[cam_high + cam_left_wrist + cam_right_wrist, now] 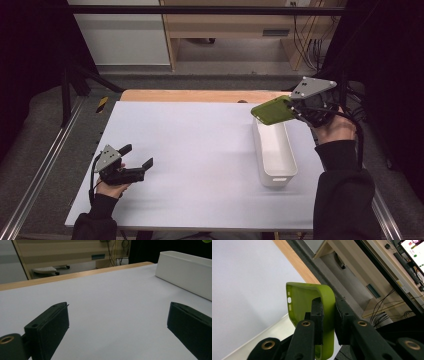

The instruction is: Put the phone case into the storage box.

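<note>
work in hand: green phone case being carried by the right gripper, likely heading into the white bin
done so far: case is off the table, lifted in the air; bin looks bare inside as far as the high view shows
left to do: lower case into bin and let go, by my read; nothing placed yet
case position: up above the far end of the bin, tilted, long side sticking out to the left of the jaws
right gripper state: jaws clamped on one wall of the case, pads pressing from inside and outside; grip sits near a corner, so the case hangs off to one side
left gripper: near left part of table, low down, jaws spread wide with nothing between them; idle
left gripper sightline: bare table and the bin's side wall farther off to the right
bin: long narrow tub, right side of table, running near to far, open top
edges: bin's far end close to the table's far wooden edge; right table edge just beside the bin; right forearm over that edge
open room: wide bare tabletop between the two grippers, nothing in the way; straight drop to bin is free
risk: bin is narrow, case may need turning lengthwise to fit; could catch on the rim
</note>
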`<control>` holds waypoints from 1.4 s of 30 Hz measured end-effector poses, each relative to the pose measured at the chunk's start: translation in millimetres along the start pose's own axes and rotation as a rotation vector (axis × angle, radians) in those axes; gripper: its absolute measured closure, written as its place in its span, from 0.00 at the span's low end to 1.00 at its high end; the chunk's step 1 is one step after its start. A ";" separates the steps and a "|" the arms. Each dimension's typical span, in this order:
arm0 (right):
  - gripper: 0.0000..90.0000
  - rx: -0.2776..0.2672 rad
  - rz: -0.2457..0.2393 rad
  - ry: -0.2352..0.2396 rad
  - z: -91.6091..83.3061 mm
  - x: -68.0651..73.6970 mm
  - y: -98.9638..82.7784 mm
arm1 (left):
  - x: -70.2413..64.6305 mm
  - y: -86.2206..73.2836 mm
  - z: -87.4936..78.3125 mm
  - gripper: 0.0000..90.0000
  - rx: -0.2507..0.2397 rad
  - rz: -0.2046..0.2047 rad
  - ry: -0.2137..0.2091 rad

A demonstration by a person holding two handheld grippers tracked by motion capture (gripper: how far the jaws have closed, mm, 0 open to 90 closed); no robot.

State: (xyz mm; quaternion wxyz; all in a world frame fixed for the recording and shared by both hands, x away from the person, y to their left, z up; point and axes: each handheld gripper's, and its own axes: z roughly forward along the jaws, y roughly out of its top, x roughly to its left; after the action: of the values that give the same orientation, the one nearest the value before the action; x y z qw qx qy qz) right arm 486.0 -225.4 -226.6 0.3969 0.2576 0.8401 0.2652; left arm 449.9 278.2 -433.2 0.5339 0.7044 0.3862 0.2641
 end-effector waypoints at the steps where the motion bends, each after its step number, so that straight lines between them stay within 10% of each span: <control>1: 0.88 0.001 -0.005 -0.003 0.8 -0.5 -0.2 | 0.0 0.0 0.0 0.04 0.000 0.001 0.000; 42: 0.88 0.056 -0.205 0.006 26.2 -13.3 -1.0 | 0.0 -0.8 1.9 0.04 0.009 0.005 -0.003</control>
State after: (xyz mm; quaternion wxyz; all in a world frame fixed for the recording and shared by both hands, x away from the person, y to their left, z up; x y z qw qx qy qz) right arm 514.2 -228.4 -234.5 0.4123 0.1804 0.8702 0.2004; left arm 451.3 277.2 -434.5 0.5306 0.7081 0.3849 0.2626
